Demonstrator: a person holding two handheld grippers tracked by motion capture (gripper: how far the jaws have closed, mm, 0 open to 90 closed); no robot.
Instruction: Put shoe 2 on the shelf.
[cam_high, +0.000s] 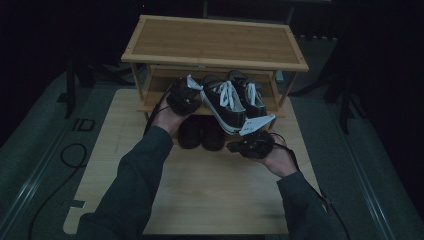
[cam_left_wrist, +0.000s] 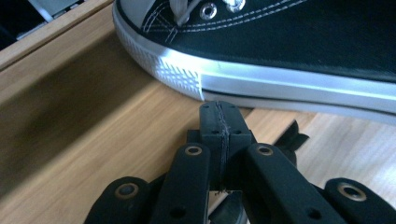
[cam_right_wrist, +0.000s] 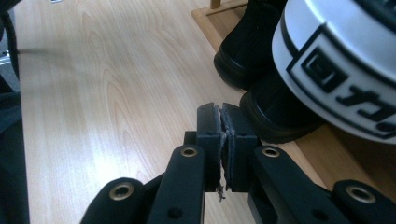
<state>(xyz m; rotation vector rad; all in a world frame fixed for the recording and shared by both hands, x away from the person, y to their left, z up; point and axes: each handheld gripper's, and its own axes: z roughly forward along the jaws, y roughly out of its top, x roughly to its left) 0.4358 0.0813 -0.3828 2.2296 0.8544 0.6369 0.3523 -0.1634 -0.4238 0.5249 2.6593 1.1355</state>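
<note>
Nudging the black canvas sneaker with white rubber sole (cam_high: 223, 107) onto the middle shelf of the slatted bamboo shoe rack (cam_high: 215, 42), judging by the pose. Hung tilted over the shelf's front edge, heel toward the person, beside a matching second sneaker (cam_high: 248, 92) already on the shelf.

Left gripper (cam_left_wrist: 220, 112): jaws pressed flat together, nothing between, tips just below the sole's side. Right gripper (cam_right_wrist: 223, 116): likewise closed and empty, just beneath the white heel patch. So no real grip anywhere, only propped or pushed, as far as could be told.

Risks:
- Could slide off the closed tips, with smooth rubber on narrow pads.
- Uneven push from either side could roll it off the shelf edge onto the pair of black shoes (cam_high: 201, 132) below on the pale wooden tabletop (cam_high: 215, 200).
- Too hard a shove could knock the second sneaker back.
- Loose white laces could snag the left gripper.
</note>
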